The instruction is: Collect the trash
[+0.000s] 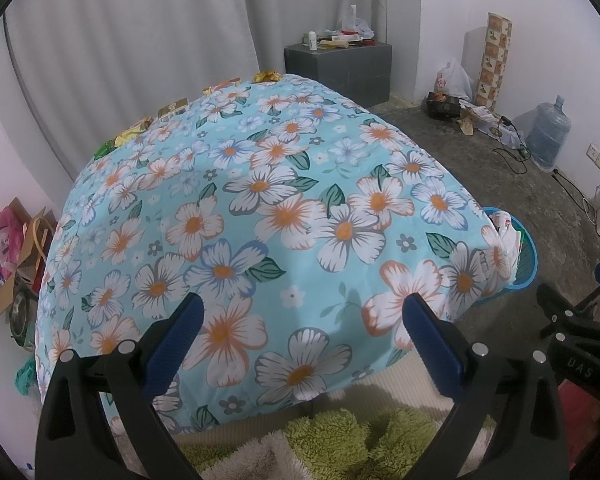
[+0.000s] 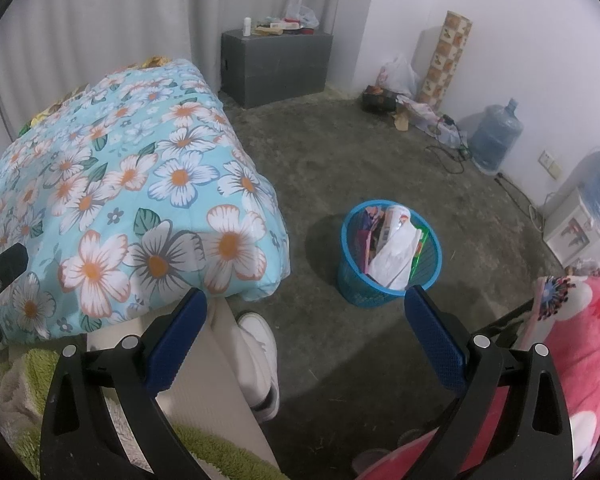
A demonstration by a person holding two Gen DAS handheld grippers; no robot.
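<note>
Both my grippers are wide open and empty: left gripper (image 1: 300,332) over the floral quilt (image 1: 260,208), right gripper (image 2: 306,332) above the floor near the blue bin (image 2: 384,292), already stuffed. Wrappers (image 1: 266,76) line the bed's far edge by the curtain. Looks like between pickups; next I'd reach across for one.
</note>
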